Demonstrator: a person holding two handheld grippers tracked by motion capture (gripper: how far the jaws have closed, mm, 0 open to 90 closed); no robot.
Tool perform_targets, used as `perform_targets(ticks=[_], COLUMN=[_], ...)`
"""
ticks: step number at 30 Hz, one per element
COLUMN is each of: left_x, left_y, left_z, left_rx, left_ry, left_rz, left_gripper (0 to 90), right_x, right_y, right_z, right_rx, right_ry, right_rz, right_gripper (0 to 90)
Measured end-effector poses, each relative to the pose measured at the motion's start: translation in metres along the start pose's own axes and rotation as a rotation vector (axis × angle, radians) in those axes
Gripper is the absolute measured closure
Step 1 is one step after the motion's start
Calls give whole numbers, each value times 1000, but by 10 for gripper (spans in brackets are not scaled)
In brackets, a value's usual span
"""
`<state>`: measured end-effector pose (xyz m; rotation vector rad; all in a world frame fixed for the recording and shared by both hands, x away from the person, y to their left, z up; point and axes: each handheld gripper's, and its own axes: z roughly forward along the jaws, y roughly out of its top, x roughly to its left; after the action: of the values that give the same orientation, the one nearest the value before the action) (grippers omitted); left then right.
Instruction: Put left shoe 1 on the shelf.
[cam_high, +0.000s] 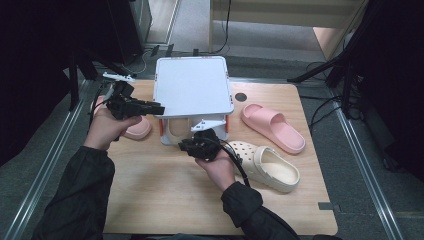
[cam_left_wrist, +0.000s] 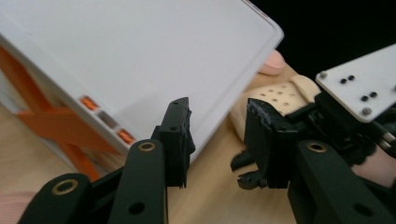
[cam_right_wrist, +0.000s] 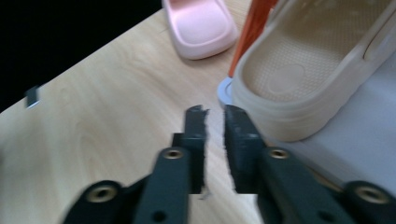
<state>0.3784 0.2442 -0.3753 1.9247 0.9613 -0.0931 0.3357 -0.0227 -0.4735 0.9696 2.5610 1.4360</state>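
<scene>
- Sleeves of a dark jacket come in from the bottom edge of the high view, nearest the camera, with both forearms reaching forward over the tabletop (cam_high: 165, 195).
- Wooden and pale, the tabletop carries a rack and four shoes.
- White with orange braces, the shoe rack (cam_high: 193, 85) stands at the far middle of the tabletop; its flat top shelf is bare.
- On the rack's lower shelf lies a beige clog (cam_right_wrist: 317, 70), its open inside facing the right gripper view; in the high view it sits under the top shelf, mostly hidden.
- A second beige clog (cam_high: 267, 167) with holes over the toe lies on the tabletop to the right of the rack, just beside the right hand.
- One pink slide (cam_high: 272, 127) lies to the right of the rack, beyond that clog and apart from it.
- Another pink slide (cam_high: 136, 129) lies left of the rack, partly behind the left hand.
- Held at the rack's left front corner, the left gripper (cam_high: 150, 108) points right toward the top shelf; its jaws stand apart with nothing between them, and the shelf edge shows just past them.
- In front of the rack's lower shelf, the right gripper (cam_high: 186, 146) is off the tabletop, and in its own view the shelved clog is near its tips, a little to one side; its jaws stand a narrow gap apart and hold nothing.
</scene>
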Motion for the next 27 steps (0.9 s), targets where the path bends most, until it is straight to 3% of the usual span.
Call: perform_targets(ticks=[2, 4, 7, 11, 16, 20, 27], left_x=[-8, -17, -27, -35, -40, -42, -45], left_y=[-1, -4, -8, -14, -25, -34, -52], left_z=[0, 1, 4, 6, 8, 10, 16], left_rx=[1, -3, -3, -6, -7, 1, -1], left_ry=[-24, 5, 10, 27, 50, 61, 100], left_rz=[20, 64, 90, 95, 97, 83, 72], left_gripper=[550, 511, 474, 439, 404, 382, 372], right_x=[2, 3, 3, 0, -6, -11, -25], right_y=[-3, -8, -16, -27, -39, -43, -52], right_z=[-10, -19, -31, -47, -75, -93, -119], right_rx=[0, 0, 10, 25, -4, -23, -17], right_ry=[8, 29, 34, 42, 76, 64, 51], right_rz=[-20, -22, -58, -88, -70, -106, -125], right_gripper=[605, 563, 550, 536, 537, 523, 507])
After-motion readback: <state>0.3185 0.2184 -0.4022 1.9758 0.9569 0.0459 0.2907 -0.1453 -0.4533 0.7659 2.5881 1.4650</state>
